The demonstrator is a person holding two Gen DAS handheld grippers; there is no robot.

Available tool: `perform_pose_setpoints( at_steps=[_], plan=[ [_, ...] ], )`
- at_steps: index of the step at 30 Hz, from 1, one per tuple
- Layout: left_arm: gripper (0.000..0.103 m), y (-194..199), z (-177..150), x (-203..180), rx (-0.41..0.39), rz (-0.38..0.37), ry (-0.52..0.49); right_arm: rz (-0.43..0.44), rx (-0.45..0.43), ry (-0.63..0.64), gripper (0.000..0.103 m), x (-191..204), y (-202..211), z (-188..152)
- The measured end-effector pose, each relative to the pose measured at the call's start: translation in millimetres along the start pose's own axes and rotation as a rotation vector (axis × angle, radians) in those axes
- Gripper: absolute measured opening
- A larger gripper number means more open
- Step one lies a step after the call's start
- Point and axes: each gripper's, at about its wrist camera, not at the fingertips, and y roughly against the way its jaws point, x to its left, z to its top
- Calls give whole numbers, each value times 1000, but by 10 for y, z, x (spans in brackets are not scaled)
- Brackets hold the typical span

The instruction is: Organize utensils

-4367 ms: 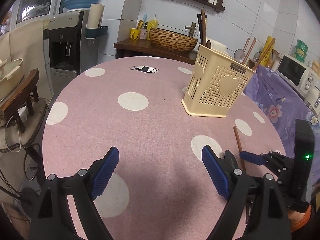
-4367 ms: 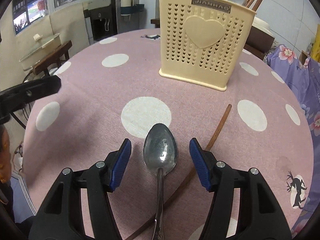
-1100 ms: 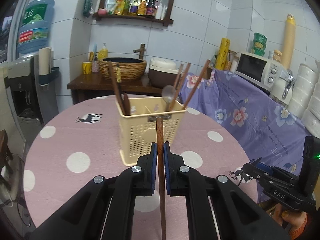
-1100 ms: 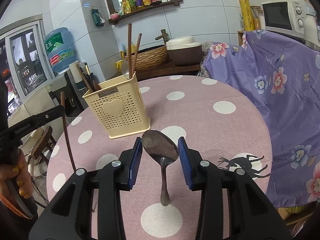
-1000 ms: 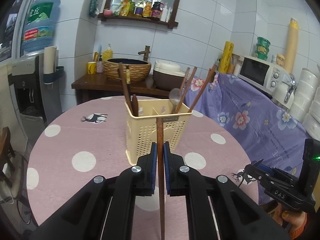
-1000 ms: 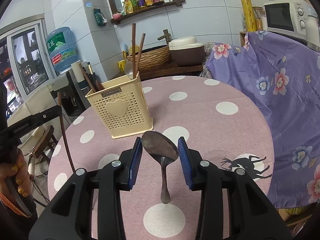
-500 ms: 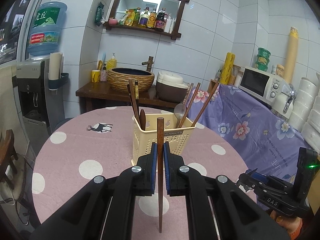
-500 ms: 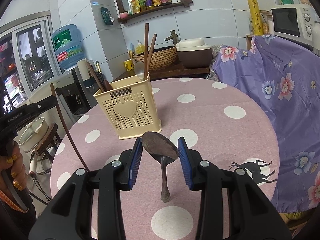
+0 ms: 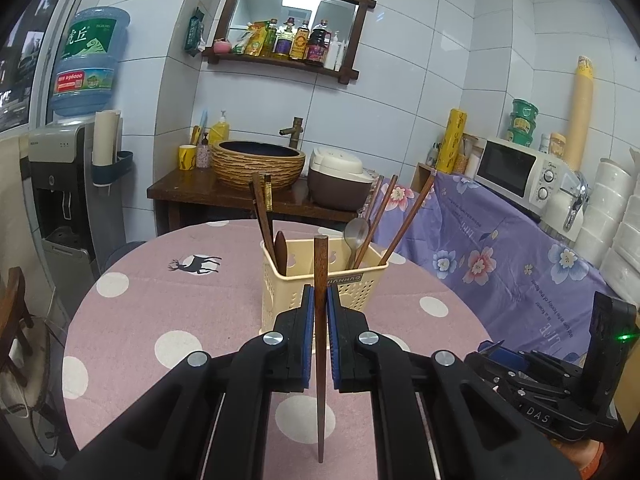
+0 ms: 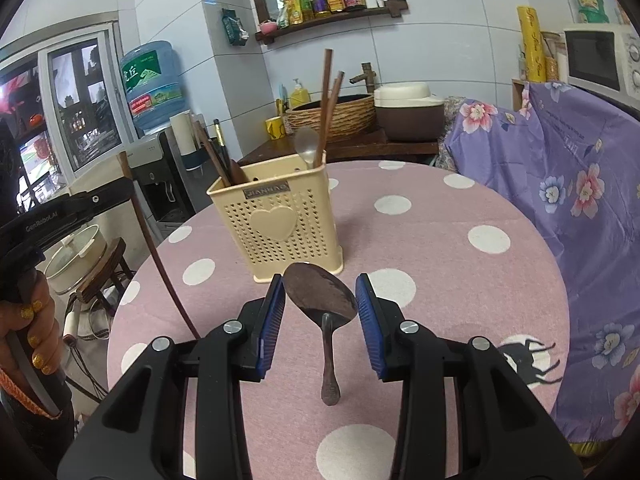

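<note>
Chopstick [image 9: 320,344] and spoon [image 10: 320,300] gripped, holder [image 9: 320,280] at frame centre.
Left gripper [image 9: 319,334] pinches thinly; right gripper [image 10: 320,312] spans the bowl; either could slip.

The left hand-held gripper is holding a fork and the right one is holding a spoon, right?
Not quite. The left hand-held gripper is clamped on a wooden chopstick, not a fork; the left wrist view shows it. The right hand-held gripper does hold a spoon, in front of the utensil basket.
</note>
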Motion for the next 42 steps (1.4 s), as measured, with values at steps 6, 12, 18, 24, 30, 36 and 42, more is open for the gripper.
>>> perform_pose_setpoints(
  at_steps=[6,12,18,24,30,36,42],
  plan=[
    [8,123,474,-49,-78,-13,-21,49,-81,105,37,348,41,557],
    [8,244,1195,-135,-213,18,-25,48,-200,153,37,665,3,1441],
    [8,-45,1538,-137,-267,82,8,-17,-251,153,37,791,-336,1860],
    [8,-519,1188,23,-195,122,33,-45,-189,124,37,648,-887,1551],
    [8,-791,754,111,-127,131,21,-53,-124,131,37,616,-1198,1187],
    [8,-904,484,100,-87,125,-1,-66,-97,151,37,612,-1327,912],
    [8,-955,373,87,-75,142,-35,-78,-68,145,37,552,-1441,754]
  ],
)
